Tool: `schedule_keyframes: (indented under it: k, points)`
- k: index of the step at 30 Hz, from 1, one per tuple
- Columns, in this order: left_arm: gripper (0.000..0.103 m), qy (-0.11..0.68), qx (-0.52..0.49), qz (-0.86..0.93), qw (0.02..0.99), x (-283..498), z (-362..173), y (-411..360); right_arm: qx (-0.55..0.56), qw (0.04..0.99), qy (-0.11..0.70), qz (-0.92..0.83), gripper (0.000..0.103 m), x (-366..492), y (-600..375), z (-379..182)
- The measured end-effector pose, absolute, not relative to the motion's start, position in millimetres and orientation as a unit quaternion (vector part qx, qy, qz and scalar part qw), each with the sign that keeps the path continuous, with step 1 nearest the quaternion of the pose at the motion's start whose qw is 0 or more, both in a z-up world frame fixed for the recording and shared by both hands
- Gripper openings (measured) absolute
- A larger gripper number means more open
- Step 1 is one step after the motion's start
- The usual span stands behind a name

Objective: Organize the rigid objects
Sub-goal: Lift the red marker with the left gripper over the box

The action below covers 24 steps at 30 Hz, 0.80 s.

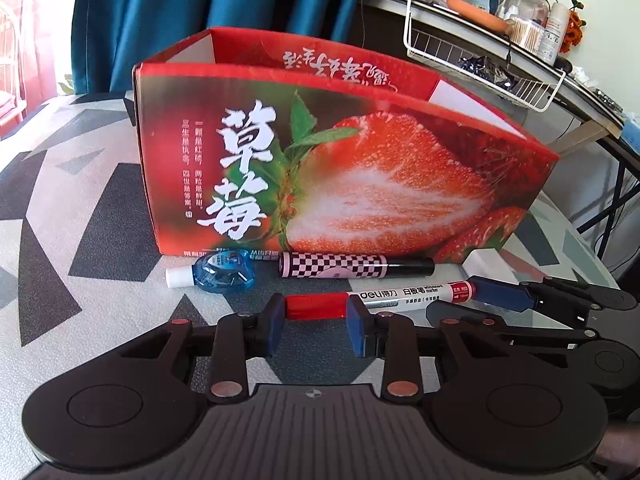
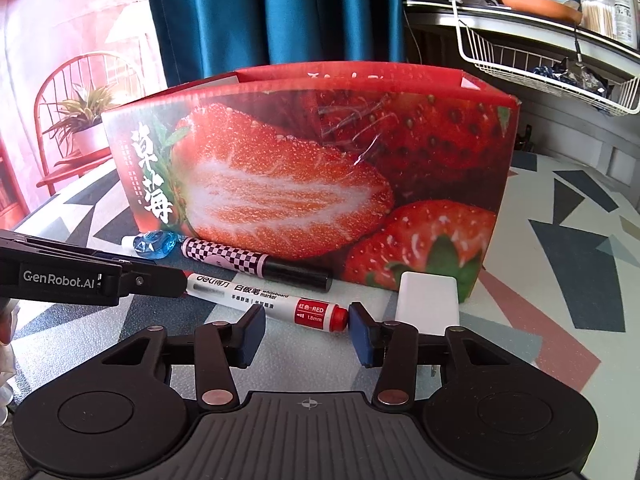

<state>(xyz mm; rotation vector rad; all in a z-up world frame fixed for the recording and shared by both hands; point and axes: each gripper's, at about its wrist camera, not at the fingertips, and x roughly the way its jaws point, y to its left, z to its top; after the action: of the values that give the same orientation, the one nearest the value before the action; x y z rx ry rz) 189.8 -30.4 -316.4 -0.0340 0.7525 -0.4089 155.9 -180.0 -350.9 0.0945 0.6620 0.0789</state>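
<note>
A red strawberry box point(image 1: 340, 168) stands open-topped on the patterned table; it also shows in the right wrist view point(image 2: 312, 176). Before it lie a blue correction tape point(image 1: 224, 274), a checkered pink marker point(image 1: 352, 266), a red whiteboard marker point(image 1: 396, 296) and a white block point(image 2: 428, 300). My left gripper point(image 1: 314, 320) is open, its pads either side of the red marker's cap. My right gripper point(image 2: 306, 334) is open around the marker's red end point(image 2: 336, 316). The whiteboard marker point(image 2: 260, 292) lies on the table between both.
A teal curtain point(image 1: 224, 12) hangs behind the box. A cluttered shelf with a white wire basket point(image 1: 480, 64) stands at the right. A potted plant point(image 2: 86, 120) sits on a red chair at the left.
</note>
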Motion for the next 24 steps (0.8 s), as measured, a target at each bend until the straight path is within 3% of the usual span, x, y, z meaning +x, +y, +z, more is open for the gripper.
schedule_keyframes:
  k: [11, 24]
  points:
    - [0.035, 0.309, -0.012, -0.204, 0.929, 168.9, -268.5, -31.9, -0.017, 0.965, 0.261, 0.028, 0.042, 131.5, -170.4, -307.5]
    - [0.036, 0.237, -0.022, -0.202, 0.95, 162.6, -206.2, -27.9, -0.017, 0.98, 0.198, 0.028, 0.043, 132.4, -172.7, -241.1]
